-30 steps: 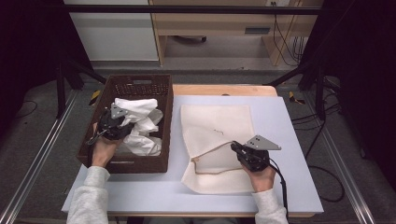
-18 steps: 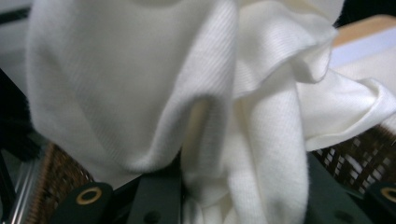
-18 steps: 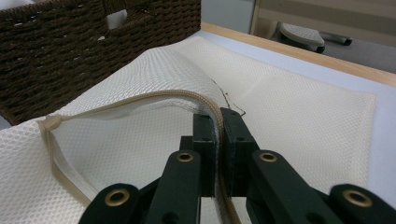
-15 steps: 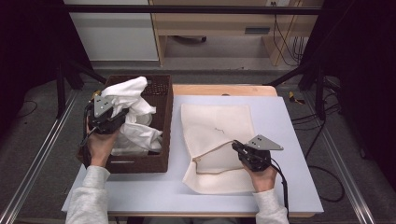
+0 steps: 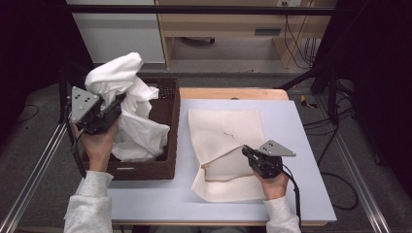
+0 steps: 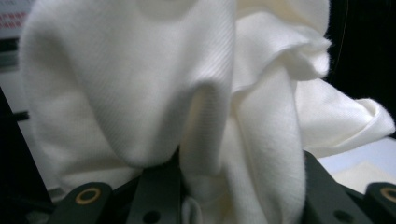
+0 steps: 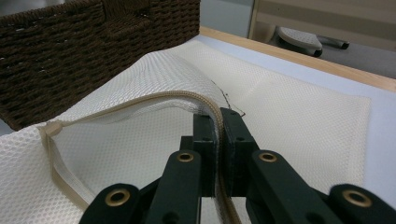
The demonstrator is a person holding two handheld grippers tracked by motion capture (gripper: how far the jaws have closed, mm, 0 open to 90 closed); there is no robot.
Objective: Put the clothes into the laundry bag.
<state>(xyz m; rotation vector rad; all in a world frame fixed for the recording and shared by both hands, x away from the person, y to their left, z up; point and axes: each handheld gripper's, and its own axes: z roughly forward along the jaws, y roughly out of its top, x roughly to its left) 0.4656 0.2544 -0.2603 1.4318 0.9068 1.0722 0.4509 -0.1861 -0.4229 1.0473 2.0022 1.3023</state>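
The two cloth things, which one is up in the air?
The crumpled white cloth, lifted above the brown basket by the left tongs. The cream mesh bag lies flat on the table; only its zipper edge is pinched up by the right tongs.

My left claw (image 5: pixel 112 108) is black and grips a plain white cloth (image 5: pixel 127 104) with a fine twill weave. The basket (image 5: pixel 167 114) at the left is dark brown wicker. My black right claw (image 5: pixel 249 152) pinches a cream mesh bag (image 5: pixel 226 136) with a tan zipper edge, on the pale blue-grey surface (image 5: pixel 296 131).
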